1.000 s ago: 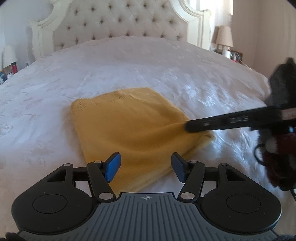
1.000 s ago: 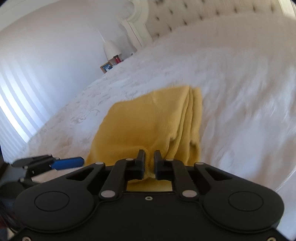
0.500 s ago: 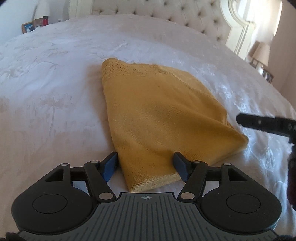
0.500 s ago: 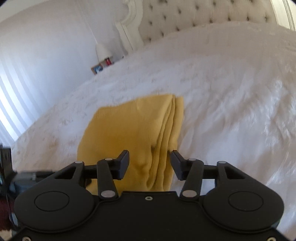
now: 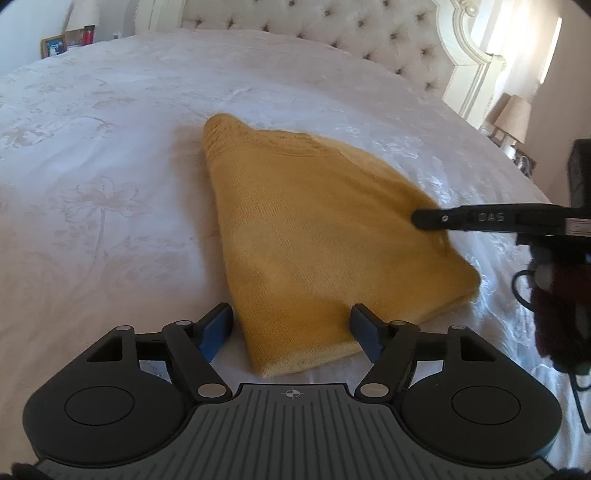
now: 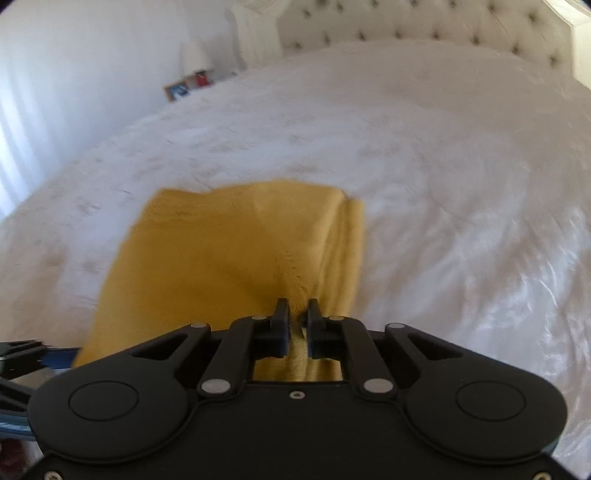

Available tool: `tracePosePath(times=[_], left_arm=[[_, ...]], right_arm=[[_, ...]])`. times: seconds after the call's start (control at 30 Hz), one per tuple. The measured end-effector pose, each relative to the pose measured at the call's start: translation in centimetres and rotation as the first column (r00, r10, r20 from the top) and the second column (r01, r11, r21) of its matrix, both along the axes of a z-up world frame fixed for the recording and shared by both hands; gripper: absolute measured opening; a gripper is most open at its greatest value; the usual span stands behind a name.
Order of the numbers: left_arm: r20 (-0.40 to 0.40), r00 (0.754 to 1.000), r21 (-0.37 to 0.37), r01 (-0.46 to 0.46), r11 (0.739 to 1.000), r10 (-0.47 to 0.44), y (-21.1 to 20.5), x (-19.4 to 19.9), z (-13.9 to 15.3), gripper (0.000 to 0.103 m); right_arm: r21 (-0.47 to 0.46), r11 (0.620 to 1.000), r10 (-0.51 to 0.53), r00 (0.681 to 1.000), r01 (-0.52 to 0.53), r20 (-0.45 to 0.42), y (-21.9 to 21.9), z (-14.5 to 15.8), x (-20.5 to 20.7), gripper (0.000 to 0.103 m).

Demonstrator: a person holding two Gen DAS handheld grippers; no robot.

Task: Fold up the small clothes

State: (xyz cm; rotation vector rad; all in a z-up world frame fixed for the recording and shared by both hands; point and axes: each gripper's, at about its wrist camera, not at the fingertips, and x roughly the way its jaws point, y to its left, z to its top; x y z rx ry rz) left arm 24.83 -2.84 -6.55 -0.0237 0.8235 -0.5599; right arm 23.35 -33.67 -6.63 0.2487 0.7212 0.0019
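A folded yellow knit garment (image 5: 314,240) lies on the white bedspread (image 5: 110,155). My left gripper (image 5: 291,328) is low at its near corner. Its blue pads straddle that corner without pressing it, and the jaws are opening. In the right wrist view the same garment (image 6: 229,251) fills the centre. My right gripper (image 6: 297,314) is closing, its black pads pinching a raised ridge of fabric near the layered right edge. One of its fingers (image 5: 480,218) reaches in from the right over the garment's right side. The left gripper's blue pad (image 6: 59,356) shows at the lower left.
A tufted cream headboard (image 5: 332,33) stands at the far end of the bed. A lamp (image 5: 515,114) is on the right, and a nightstand with a picture frame (image 5: 53,46) on the left. A dark red sleeve (image 5: 561,306) is at the right edge.
The right gripper let go of the garment's edge, drew back, then came in again and closed on a fold. The left gripper sank to the near corner and rolled, its jaws widening slightly.
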Motion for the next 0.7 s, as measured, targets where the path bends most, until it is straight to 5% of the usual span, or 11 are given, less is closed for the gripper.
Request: tracePosePath(times=[0.1, 0.17, 0.27, 0.43, 0.7], left_arm=[[-0.017, 1.000, -0.003, 0.012, 1.000, -0.012, 0.4, 0.0, 0.3, 0.069], [-0.035, 0.999, -0.025, 0.003, 1.000, -0.004, 1.1, 0.1, 0.6, 0.070], [-0.078, 0.996, -0.089, -0.039, 0.995, 0.032, 2.1, 0.7, 0.7, 0.070], [-0.148, 0.987, -0.177, -0.091, 0.980, 0.065, 2.6, 2.2, -0.1, 0.070], [-0.196, 0.981, -0.257, -0.048, 0.965, -0.004, 0.1, 5.0, -1.2, 0.073]], right_arm=[[-0.013, 1.000, 0.029, 0.999, -0.029, -0.020, 0.2, -0.1, -0.2, 0.017], [0.017, 0.999, 0.029, 0.999, -0.030, 0.013, -0.1, 0.7, -0.7, 0.030], [0.106, 0.994, -0.011, 0.997, 0.003, 0.077, -1.7, 1.6, -0.7, 0.091], [0.233, 0.972, -0.038, 0.998, 0.028, 0.040, -4.6, 0.3, 1.2, 0.092], [0.439, 0.898, 0.017, 1.000, -0.020, 0.011, -6.3, -3.2, 4.9, 0.093]])
